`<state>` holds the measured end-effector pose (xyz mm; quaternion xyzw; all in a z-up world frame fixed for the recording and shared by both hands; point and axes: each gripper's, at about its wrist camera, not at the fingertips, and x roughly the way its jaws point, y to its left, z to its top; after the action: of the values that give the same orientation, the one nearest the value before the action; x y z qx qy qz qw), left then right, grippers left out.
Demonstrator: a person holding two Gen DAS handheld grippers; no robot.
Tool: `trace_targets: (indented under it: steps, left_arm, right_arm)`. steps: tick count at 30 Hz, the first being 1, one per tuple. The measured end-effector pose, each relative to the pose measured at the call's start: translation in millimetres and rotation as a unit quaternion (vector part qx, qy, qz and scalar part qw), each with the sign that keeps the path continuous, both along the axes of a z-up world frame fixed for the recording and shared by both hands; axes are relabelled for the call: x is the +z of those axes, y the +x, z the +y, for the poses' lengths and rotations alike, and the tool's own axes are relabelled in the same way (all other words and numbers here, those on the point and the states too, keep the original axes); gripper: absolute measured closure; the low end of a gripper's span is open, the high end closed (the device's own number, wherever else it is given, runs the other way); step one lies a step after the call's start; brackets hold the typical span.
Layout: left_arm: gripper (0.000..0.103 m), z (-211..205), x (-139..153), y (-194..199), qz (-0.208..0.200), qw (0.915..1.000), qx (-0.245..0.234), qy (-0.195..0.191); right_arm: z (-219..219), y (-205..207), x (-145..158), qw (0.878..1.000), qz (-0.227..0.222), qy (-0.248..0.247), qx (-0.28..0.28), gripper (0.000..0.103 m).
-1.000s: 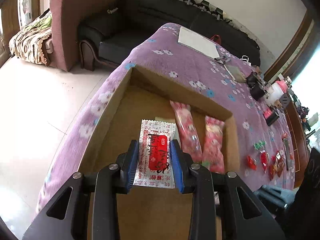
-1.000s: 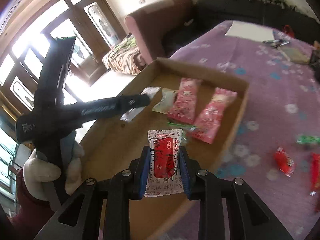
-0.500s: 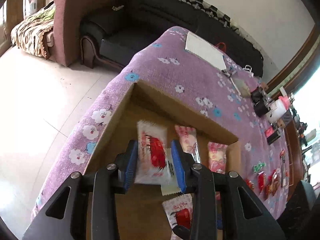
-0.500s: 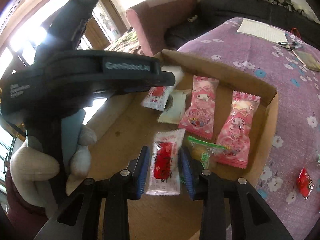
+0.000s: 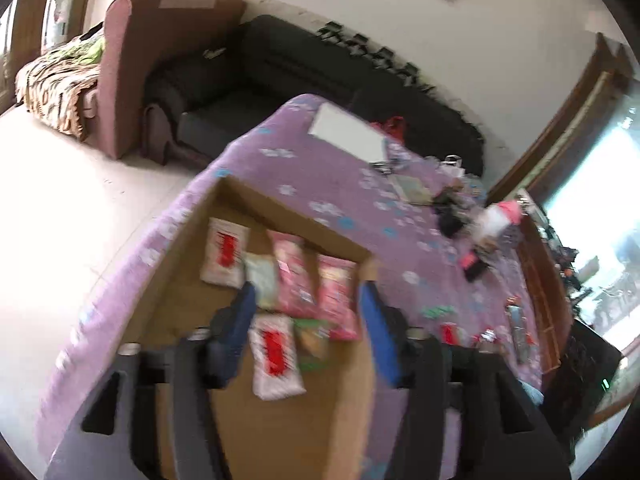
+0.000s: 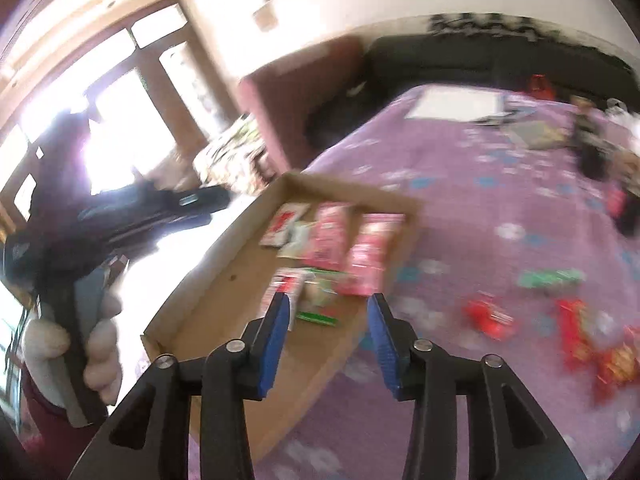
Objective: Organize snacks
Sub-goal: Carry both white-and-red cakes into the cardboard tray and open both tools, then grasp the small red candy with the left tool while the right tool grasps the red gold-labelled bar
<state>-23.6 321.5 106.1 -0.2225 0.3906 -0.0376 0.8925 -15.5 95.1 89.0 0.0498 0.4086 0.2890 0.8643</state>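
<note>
**Snacks partly boxed**

Progress is judged partial: several packets are laid in the cardboard box (image 6: 192, 304), while red snacks (image 6: 490, 316) are left on the purple cloth (image 6: 500, 208) at three o'clock. The left gripper (image 5: 306, 312) is spread wide, nothing held. The right gripper (image 6: 328, 312) is likewise gaping and empty.

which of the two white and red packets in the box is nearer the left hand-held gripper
The white and red packet lying between the open left hand-held gripper fingers; the other packet lies in the box's far corner.
</note>
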Motion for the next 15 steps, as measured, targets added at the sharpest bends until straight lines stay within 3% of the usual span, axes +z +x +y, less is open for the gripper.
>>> trace_targets:
  steps: [9, 15]
  left_arm:
    - [0.039, -89, -18, -46, -0.005, 0.9977, -0.052, -0.043]
    - [0.039, -147, -54, -56, 0.053, 0.9926, -0.104, -0.034]
  right_arm:
    - [-170, -41, -13, 0.987, 0.012, 0.017, -0.159, 0.056]
    - [-254, -82, -44, 0.965, 0.020, 0.041, -0.259, 0.056]
